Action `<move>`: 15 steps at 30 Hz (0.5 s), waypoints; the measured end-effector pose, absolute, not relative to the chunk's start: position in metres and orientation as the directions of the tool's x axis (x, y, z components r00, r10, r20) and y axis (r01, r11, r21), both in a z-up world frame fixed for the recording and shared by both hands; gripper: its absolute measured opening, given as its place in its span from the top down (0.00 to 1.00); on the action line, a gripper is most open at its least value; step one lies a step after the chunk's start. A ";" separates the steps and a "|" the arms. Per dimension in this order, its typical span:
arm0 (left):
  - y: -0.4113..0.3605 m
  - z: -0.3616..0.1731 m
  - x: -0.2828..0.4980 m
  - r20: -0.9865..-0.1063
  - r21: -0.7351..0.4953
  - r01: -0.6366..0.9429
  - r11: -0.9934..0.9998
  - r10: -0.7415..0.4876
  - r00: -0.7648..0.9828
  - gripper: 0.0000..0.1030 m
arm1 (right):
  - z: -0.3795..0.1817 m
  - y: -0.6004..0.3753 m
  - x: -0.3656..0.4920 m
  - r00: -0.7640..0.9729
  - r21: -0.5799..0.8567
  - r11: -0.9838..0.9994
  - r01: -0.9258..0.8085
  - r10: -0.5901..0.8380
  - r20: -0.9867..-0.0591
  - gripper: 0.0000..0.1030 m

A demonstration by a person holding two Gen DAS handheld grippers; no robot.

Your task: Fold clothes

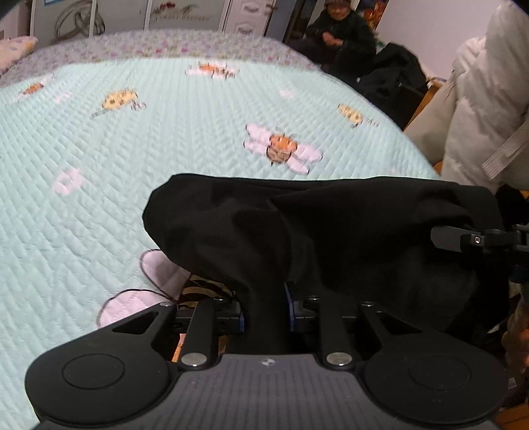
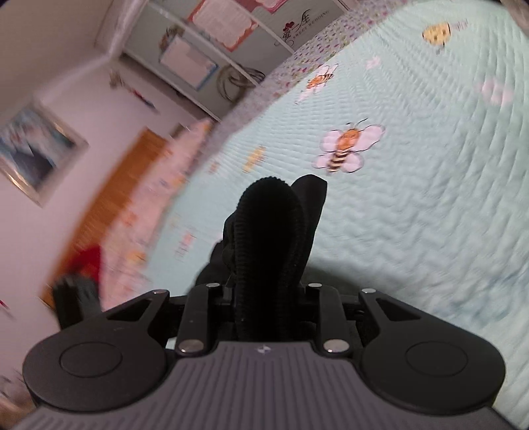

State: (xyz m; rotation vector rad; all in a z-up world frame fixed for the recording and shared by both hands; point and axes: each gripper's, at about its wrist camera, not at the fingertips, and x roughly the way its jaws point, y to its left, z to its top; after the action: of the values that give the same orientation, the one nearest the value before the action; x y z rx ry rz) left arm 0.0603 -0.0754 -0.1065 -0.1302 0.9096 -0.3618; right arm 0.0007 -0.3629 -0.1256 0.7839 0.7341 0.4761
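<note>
- Black garment [image 1: 330, 228], the thing to be folded, hangs bunched between the two tools above the near edge of the bed, most of it off the quilt; how much trails below the cameras cannot be seen
- Left gripper [image 1: 266, 307] is clamped on a gathered neck of the cloth: the fabric runs straight down between the blue-edged pads [image 1: 288, 306], which press on it from both sides
- Right gripper [image 2: 269, 297] is likewise clamped on the cloth, on a thick ribbed band [image 2: 267, 231] that stands up out of the jaws, probably a cuff or hem
- Gripping two separate edges like this looks meant to lift the piece clear and spread it so it can be laid flat; the fold itself seems not yet begun
- From the left wrist view the right tool's finger [image 1: 463, 238] shows at the far side of the cloth, so the two holds sit at opposite ends with slack fabric sagging between
- A ribbed band gives a firm purchase; the thinner body cloth in the left tool is likelier to slip if pulled hard
- Pale mint quilt [image 1: 165, 139] covers the bed, stitched in a herringbone pattern with bees [image 1: 281, 147] and small flowers, soft and free of other laundry where visible
- A floral border [image 1: 148, 49] edges the far side, with a pillow [image 1: 18, 46] in the corner
- Beyond stand white cupboards [image 1: 185, 15] with decals; a person in dark clothes [image 1: 340, 33] sits by the wall, and a white padded coat [image 1: 486, 99] hangs close on the right
- Both views are motion-blurred
</note>
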 end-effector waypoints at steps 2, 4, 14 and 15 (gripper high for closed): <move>-0.066 -0.098 0.047 -0.739 -0.260 0.246 0.934 -0.357 0.571 0.78 | -0.123 -0.358 -0.003 0.655 0.805 0.581 -0.122 0.656 -0.375 0.72; -0.056 -0.090 0.032 -0.734 -0.254 0.238 0.937 -0.347 0.583 0.79 | -0.119 -0.347 -0.007 0.646 0.824 0.551 -0.131 0.678 -0.351 0.72; 0.015 -0.062 -0.032 -0.689 -0.269 0.178 0.947 -0.318 0.652 0.79 | -0.099 -0.257 -0.007 0.548 0.844 0.515 -0.153 0.755 -0.361 0.72; 0.024 -0.060 -0.037 -0.680 -0.278 0.168 0.946 -0.317 0.661 0.80 | -0.095 -0.247 -0.006 0.538 0.846 0.512 -0.151 0.760 -0.364 0.72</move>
State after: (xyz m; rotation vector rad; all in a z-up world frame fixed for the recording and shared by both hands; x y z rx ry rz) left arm -0.0370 0.0245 -0.0598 -0.1981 0.8040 -0.2762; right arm -0.0064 -0.2472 -0.0947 0.8609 0.8252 0.6301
